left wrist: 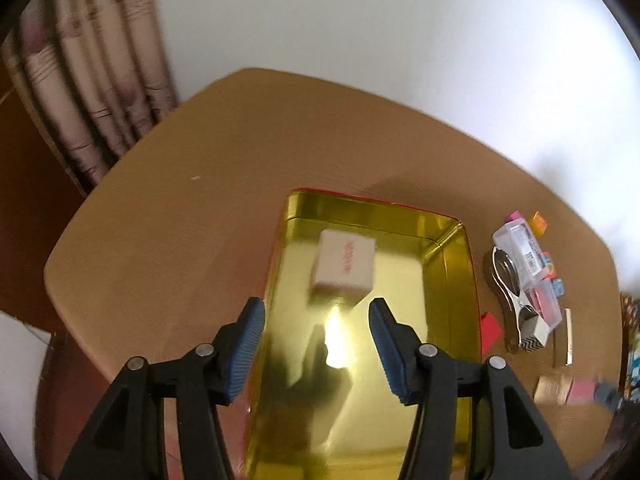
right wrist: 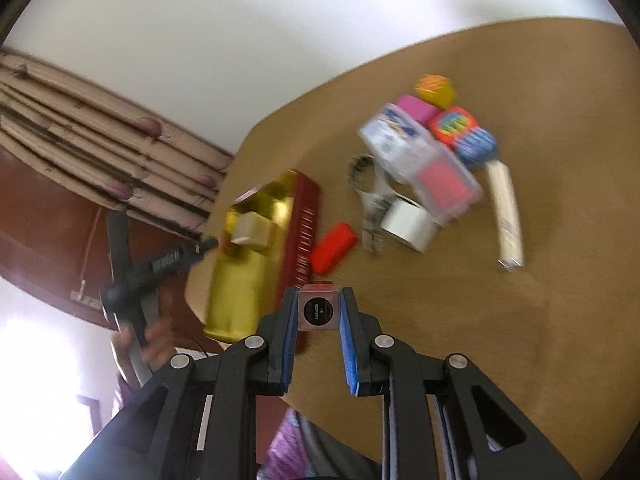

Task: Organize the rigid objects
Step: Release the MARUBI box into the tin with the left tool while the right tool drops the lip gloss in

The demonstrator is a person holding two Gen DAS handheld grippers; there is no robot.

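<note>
Over the bench (right wrist: 460, 300), you are clamping your right tool (right wrist: 319, 312) on the flat sides of a small, stiff, light box (right wrist: 318, 309), left tool (left wrist: 316, 344) released.

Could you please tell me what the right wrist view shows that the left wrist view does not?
Only the right wrist view shows the right hand-held gripper shut on a small pink box, and the tin's red outer side. Only the left wrist view shows the left hand-held gripper open and empty above the tin. Both show the gold tin with a white box inside, and the clutter on the table.
</note>
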